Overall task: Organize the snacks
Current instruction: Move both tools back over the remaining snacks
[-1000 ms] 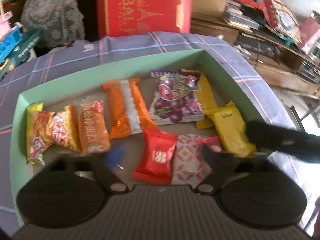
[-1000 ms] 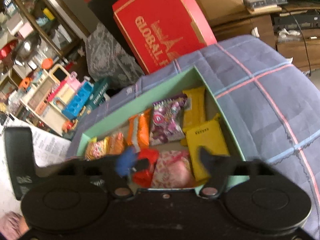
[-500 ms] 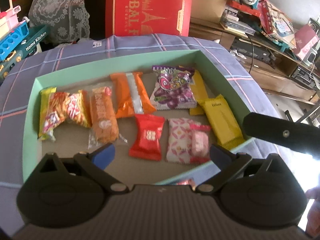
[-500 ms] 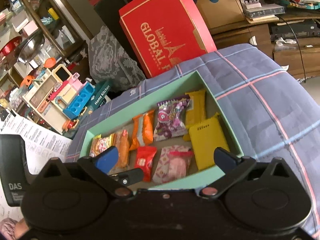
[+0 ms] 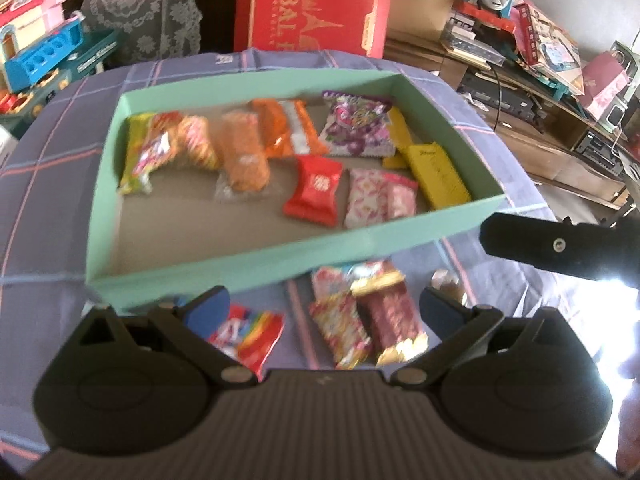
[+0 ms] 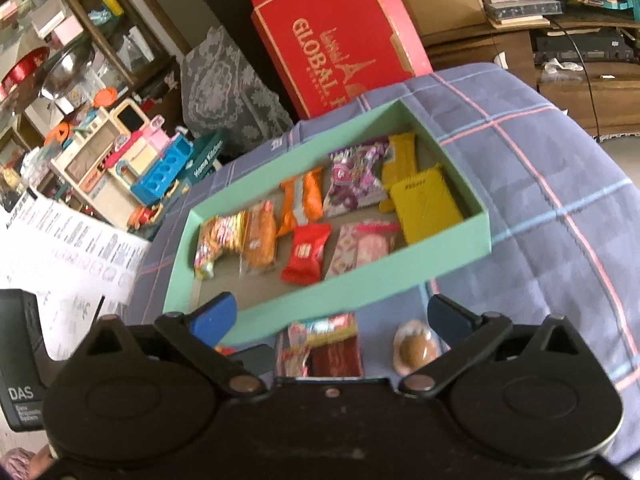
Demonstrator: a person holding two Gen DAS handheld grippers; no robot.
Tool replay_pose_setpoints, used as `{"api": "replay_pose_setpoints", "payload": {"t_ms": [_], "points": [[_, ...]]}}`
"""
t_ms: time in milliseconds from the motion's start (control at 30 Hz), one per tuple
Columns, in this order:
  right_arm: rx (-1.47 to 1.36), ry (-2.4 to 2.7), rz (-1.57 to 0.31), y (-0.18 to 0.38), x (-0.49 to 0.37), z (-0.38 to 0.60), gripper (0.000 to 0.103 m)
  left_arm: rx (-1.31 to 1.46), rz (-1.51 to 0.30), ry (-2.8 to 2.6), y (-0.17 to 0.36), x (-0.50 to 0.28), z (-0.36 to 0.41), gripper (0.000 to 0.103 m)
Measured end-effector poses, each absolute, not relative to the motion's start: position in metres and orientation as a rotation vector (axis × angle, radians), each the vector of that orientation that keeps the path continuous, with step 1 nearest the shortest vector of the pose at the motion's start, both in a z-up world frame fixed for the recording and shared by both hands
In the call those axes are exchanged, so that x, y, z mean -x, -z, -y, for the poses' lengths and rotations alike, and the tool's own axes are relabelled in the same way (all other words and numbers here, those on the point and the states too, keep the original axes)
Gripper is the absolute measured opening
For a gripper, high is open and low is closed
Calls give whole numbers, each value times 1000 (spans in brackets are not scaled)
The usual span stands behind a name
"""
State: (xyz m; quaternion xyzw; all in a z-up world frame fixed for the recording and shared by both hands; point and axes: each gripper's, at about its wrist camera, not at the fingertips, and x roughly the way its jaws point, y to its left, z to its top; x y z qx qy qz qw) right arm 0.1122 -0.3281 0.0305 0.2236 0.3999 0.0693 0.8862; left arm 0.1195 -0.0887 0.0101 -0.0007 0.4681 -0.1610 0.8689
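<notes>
Both claws – left claw, right claw – spread wide, empty, above snacks.

Both views were daylit and moderately bright, colours washed and slightly hazy. In the left wrist view strong light entered from the near right, blowing out to white glare along the right edge and spilling onto the plaid cloth there. Motion blur softened the snack packets in the green box, their print unreadable. The red carton at the far side read legibly in the right wrist view, which was somewhat sharper. Fisheye distortion bent the box walls and cloth stripes, and dark vignetting cut the corners. Shadows were soft. Near gripper housings appeared dark, with little surface detail.
</notes>
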Motion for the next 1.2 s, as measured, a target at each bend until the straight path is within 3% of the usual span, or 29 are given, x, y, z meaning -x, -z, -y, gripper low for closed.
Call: {"api": "replay_pose_setpoints", "payload": {"t_ms": [500,1033,1200], "points": [[-436,-267,-988,-1,-92,263,103,1,-1011,201,22,-86,0,103],[-375,-305,-1066,9,-96,226,103,52,-1053,255,39,-51,-22,103],[-359,-303,-1084,13,-95,221,103,83,-1065,260,45,-53,-18,86]]}}
